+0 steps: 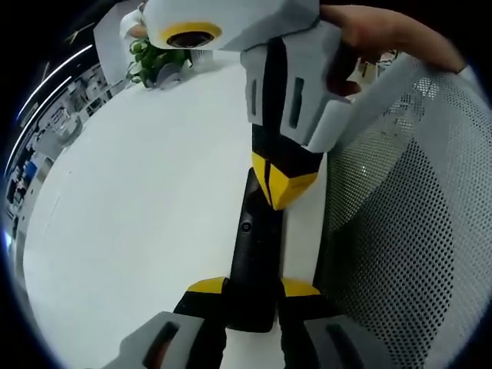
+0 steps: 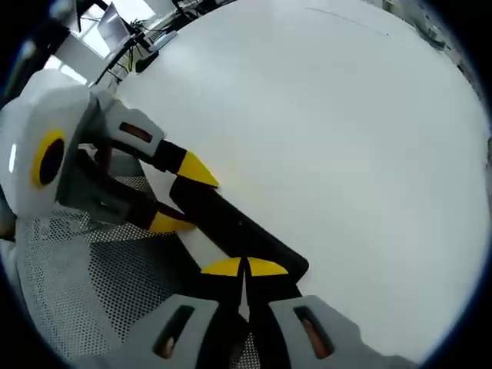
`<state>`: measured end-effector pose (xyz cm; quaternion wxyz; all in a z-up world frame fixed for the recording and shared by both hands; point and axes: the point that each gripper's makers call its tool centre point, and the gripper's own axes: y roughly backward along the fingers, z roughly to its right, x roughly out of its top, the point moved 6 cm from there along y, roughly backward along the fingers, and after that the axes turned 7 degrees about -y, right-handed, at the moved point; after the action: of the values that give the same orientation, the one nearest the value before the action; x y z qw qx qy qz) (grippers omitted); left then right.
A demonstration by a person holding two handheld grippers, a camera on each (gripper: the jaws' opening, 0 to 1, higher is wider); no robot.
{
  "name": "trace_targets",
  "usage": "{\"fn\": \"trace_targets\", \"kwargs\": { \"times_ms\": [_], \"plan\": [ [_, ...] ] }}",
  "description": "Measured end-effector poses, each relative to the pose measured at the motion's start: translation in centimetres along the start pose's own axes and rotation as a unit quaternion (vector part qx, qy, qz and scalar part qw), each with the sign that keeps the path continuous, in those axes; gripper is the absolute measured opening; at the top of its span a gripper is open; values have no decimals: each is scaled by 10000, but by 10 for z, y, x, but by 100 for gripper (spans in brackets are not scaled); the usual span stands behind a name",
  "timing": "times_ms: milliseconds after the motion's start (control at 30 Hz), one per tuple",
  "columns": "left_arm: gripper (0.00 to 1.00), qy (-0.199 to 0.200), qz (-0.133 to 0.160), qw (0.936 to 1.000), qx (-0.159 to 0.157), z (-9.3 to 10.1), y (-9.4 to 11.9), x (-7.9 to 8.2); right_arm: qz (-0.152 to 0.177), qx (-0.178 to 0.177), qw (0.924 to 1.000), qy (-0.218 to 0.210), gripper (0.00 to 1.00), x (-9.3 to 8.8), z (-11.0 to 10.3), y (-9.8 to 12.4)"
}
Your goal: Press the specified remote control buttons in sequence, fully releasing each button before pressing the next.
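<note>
A long black remote lies over the white table's edge. My left gripper is shut on its near end, one yellow tip on each side. From above, my right gripper comes down with its yellow tips closed together, resting on the remote's top face near a small round button. In the right gripper view, my right gripper is shut, its tips against the end of the remote. My left gripper clamps the remote's far end from the left.
A white mesh chair back stands close beside the table edge, also visible as mesh under the left gripper. A green plant sits at the table's far side. A person's hand holds the right gripper. White tabletop spreads wide.
</note>
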<state>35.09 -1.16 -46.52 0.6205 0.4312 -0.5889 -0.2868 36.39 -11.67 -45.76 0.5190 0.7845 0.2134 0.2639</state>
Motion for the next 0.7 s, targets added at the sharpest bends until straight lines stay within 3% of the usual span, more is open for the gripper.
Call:
{"fn": "trace_targets", "kwargs": {
  "times_ms": [300,700],
  "plan": [
    [25,-93,12,10000,-20,0,0,0,42,345,9989,-328,0,-1,6,1],
    [24,-131,13,9999,-34,0,0,0,74,245,9996,101,0,-2,3,2]
  ]
}}
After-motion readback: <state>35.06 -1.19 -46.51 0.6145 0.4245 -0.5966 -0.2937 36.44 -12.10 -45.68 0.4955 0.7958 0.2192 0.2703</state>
